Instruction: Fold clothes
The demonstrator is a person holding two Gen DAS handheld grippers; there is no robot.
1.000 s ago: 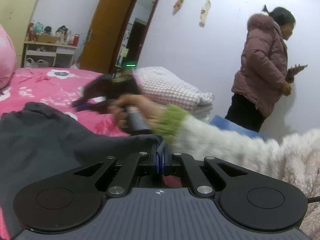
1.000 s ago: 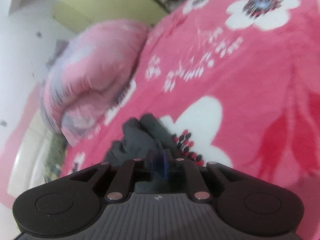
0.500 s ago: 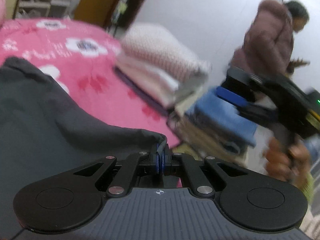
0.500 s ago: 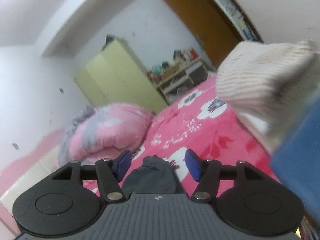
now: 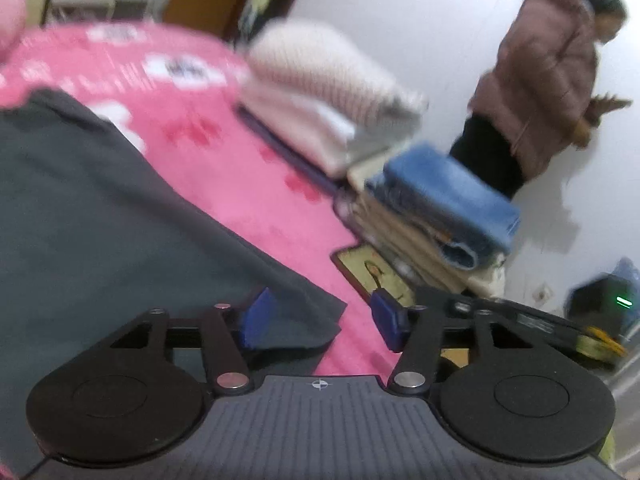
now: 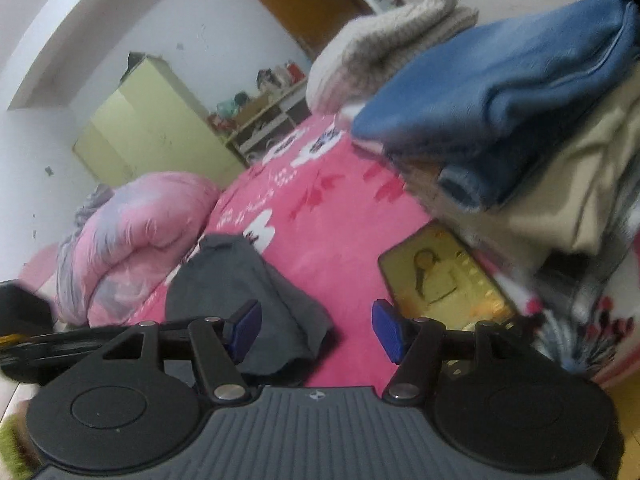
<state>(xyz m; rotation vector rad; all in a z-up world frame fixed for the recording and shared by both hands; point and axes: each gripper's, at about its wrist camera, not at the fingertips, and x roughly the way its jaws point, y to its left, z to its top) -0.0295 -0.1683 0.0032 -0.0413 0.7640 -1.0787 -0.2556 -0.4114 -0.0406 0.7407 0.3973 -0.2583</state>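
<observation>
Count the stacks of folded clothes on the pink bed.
2. A knitted cream sweater stack sits farther along the pink floral bedspread; a nearer stack topped by a folded blue garment sits by the bed's edge. Others may lie outside both views.

The left gripper (image 5: 320,322) has its blue pads (image 5: 258,318) spread wide with nothing clamped, and the right gripper (image 6: 316,332) likewise gapes wide, both held low and level, side by side.

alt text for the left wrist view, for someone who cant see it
The open left gripper hovers over a corner of a dark grey garment on a pink floral bedspread. Behind lie folded clothes and a person standing by the wall.
</observation>
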